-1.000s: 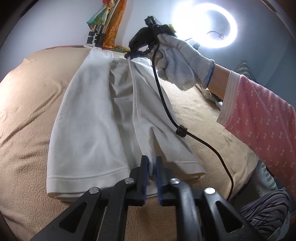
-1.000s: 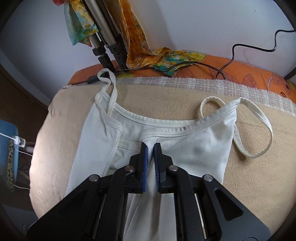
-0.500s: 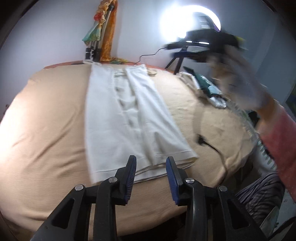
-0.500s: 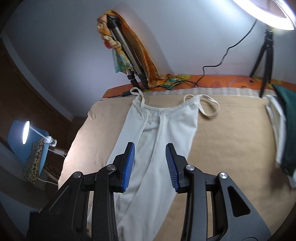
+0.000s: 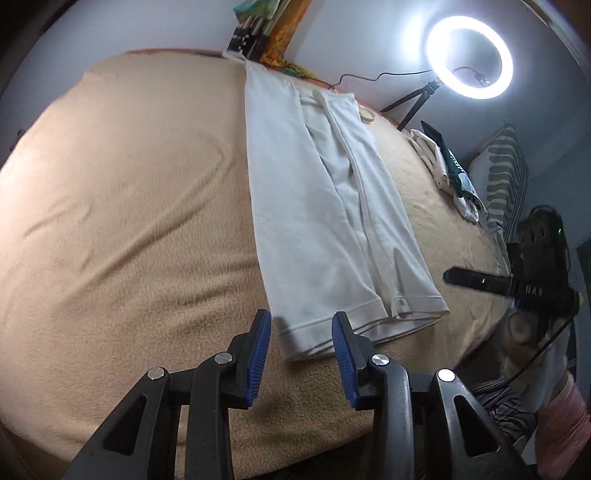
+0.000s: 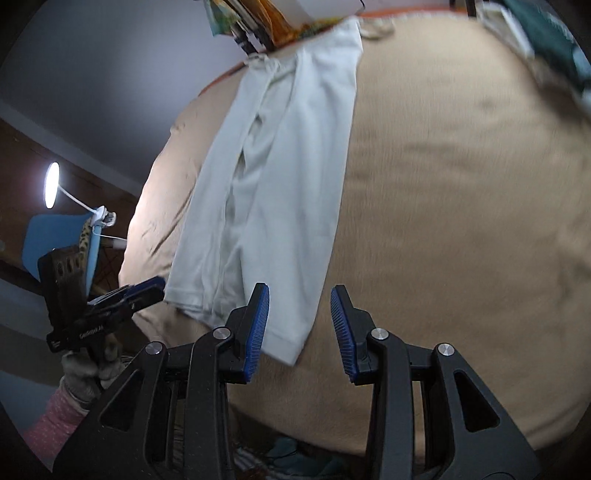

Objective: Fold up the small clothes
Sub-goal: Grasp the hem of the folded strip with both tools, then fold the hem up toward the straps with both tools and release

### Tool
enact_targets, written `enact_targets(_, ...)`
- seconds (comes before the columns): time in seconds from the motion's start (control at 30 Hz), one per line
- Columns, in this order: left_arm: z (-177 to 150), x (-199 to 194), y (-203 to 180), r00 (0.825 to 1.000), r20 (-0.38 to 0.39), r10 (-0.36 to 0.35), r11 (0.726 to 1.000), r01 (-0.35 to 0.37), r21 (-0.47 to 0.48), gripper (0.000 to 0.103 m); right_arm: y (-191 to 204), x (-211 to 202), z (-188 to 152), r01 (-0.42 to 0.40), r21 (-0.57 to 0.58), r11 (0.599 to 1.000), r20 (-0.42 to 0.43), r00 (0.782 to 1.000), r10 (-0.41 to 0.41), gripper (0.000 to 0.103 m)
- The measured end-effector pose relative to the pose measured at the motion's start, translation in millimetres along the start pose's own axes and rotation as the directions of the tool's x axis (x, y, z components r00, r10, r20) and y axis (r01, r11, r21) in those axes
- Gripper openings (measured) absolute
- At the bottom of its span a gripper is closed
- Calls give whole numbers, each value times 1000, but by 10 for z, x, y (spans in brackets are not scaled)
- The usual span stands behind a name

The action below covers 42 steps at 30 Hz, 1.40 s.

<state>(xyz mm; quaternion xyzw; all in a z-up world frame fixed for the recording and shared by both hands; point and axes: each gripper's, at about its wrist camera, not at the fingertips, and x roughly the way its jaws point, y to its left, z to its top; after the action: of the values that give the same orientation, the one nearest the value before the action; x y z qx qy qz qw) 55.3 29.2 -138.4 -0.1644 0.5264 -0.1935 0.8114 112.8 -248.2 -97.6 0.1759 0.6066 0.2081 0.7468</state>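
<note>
A white camisole top [image 5: 332, 206] lies on the tan blanket [image 5: 129, 221], its two long sides folded in to a narrow strip, straps at the far end. My left gripper [image 5: 301, 350] is open and empty, just short of the near hem's left corner. My right gripper [image 6: 299, 325] is open and empty above the hem's right corner [image 6: 288, 343]. The top also shows in the right wrist view [image 6: 288, 177]. The right gripper shows at the right of the left wrist view [image 5: 517, 284], and the left gripper at the left of the right wrist view [image 6: 122, 299].
A lit ring light [image 5: 469, 57] on a tripod stands behind the bed. Folded clothes [image 5: 450, 170] and a striped pillow [image 5: 506, 173] lie at the right. A tripod with a colourful scarf [image 5: 266, 33] stands at the far edge. A lamp [image 6: 51, 181] stands left of the bed.
Both grippers have opened and let go of the top's folded-in edge. They have pulled back from the fold line to the near hem; the right one travelled from the strap end.
</note>
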Motion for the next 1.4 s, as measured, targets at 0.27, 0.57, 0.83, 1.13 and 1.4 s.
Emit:
enact_targets(0.27, 18, 137, 93, 999, -26, -48, 996, 46, -74, 9, -107, 183, -204, -135, 73, 988, -21, 990, 137, 18)
enact_targets(0.57, 67, -110, -18, 997, 26, -77, 996, 78, -40, 2, -68, 0, -189, -218, 71, 973, -10, 976, 219, 7)
enact_targets(0.83, -23, 112, 93, 998, -38, -48, 998, 46, -53, 2, -194, 229, -257, -175, 99, 980, -75, 980, 183, 7)
enact_targets(1.13, 226, -55, -27, 996, 6, -93, 995, 93, -44, 2, -207, 72, -97, -266, 130, 955, -20, 962, 271, 7)
enact_targets(1.4, 664, -72, -39, 994, 43, -100, 993, 102, -54, 2, -139, -49, 241, -278, 108, 954, 42, 961, 275, 7)
